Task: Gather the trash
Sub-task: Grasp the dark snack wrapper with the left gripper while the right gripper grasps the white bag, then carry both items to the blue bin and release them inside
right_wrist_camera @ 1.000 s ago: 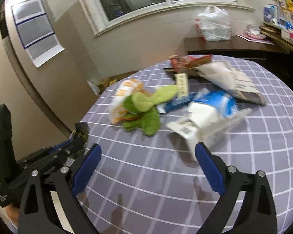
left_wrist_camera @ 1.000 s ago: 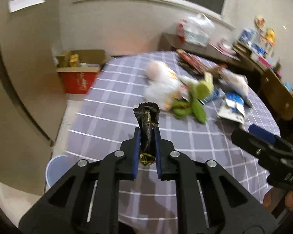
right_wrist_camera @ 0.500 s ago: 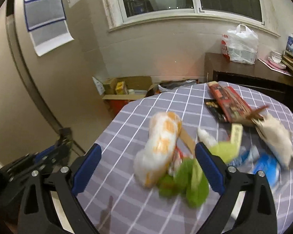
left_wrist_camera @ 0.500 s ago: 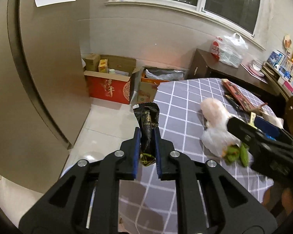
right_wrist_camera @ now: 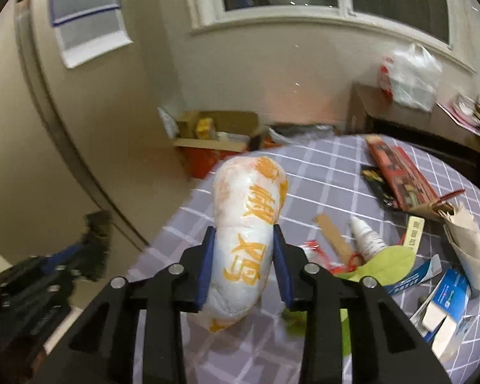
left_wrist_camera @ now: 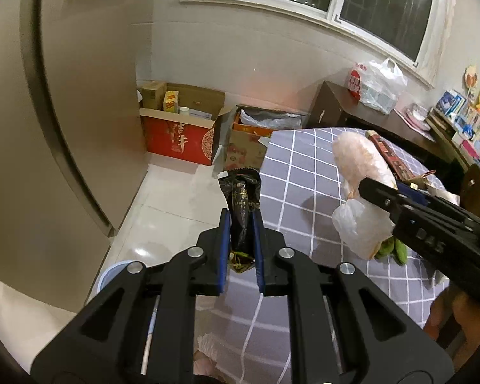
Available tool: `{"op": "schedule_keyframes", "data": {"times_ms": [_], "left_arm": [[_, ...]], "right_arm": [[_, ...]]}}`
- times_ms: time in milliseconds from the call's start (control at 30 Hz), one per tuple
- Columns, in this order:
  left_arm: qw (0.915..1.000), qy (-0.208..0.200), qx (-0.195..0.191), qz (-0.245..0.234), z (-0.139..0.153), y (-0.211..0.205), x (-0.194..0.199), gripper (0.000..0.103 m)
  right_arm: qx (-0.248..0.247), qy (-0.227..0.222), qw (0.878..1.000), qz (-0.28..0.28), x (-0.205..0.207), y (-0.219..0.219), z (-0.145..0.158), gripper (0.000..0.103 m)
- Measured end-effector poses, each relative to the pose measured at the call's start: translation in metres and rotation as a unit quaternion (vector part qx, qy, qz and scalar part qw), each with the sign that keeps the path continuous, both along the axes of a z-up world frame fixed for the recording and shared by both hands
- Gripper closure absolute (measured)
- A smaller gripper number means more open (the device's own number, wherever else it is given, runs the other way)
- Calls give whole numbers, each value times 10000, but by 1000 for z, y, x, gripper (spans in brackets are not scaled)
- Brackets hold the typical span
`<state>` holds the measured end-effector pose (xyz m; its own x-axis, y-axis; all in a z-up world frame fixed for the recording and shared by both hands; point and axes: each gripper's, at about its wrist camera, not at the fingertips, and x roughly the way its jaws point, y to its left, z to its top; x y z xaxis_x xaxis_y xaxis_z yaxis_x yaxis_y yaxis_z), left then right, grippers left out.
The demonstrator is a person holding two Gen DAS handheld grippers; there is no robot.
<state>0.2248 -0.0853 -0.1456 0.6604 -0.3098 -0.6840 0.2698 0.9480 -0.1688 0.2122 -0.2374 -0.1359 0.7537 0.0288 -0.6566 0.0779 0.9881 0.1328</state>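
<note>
My left gripper (left_wrist_camera: 241, 220) is shut on a crumpled black snack wrapper (left_wrist_camera: 243, 198) and holds it upright over the table's left edge. My right gripper (right_wrist_camera: 244, 240) is shut on a white plastic bag with orange print (right_wrist_camera: 248, 224), lifted off the purple checked tablecloth (right_wrist_camera: 320, 172). In the left wrist view the bag (left_wrist_camera: 358, 192) hangs at the right, held by the right gripper's black body (left_wrist_camera: 432, 233). The left gripper shows blurred at the lower left of the right wrist view (right_wrist_camera: 89, 240).
On the table lie a green wrapper (right_wrist_camera: 384, 265), a white bottle (right_wrist_camera: 364, 233), blue and white packets (right_wrist_camera: 444, 297), a red flat box (right_wrist_camera: 400, 176) and a paper bag (right_wrist_camera: 470, 240). A pale blue bin (left_wrist_camera: 112, 275) stands on the floor left of the table. Cardboard boxes (left_wrist_camera: 182, 128) line the wall.
My right gripper has closed on the white and orange bag and lifted it. My left gripper, still holding the black wrapper, has swung a little further left, off the table's edge.
</note>
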Motion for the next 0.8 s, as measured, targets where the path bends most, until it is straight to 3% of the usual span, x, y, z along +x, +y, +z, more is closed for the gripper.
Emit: {"op": "schedule_keyframes", "data": {"times_ms": [167,333,667,767,800], "left_arm": [[9997,-29,12,233,3,41,-20,89],[9976,77,159,674,-8,100,-36,89],[9794,536,354,1912,-50,225,-41,89],[9735,694,415,2138,-63,247,-35,89],[9721,743,433,2184,-67,252,-34,89]], "right_arm": [[142,-74,9980,604,-17,55,11,69],[325,166,9921,1202,-10,119,-2,69],[411,623,9754,2072,25,242,-52,68],[449,537,9738,2164,39,260,-69,56],[378,538,9746,2141,42,263,-75,42]]}}
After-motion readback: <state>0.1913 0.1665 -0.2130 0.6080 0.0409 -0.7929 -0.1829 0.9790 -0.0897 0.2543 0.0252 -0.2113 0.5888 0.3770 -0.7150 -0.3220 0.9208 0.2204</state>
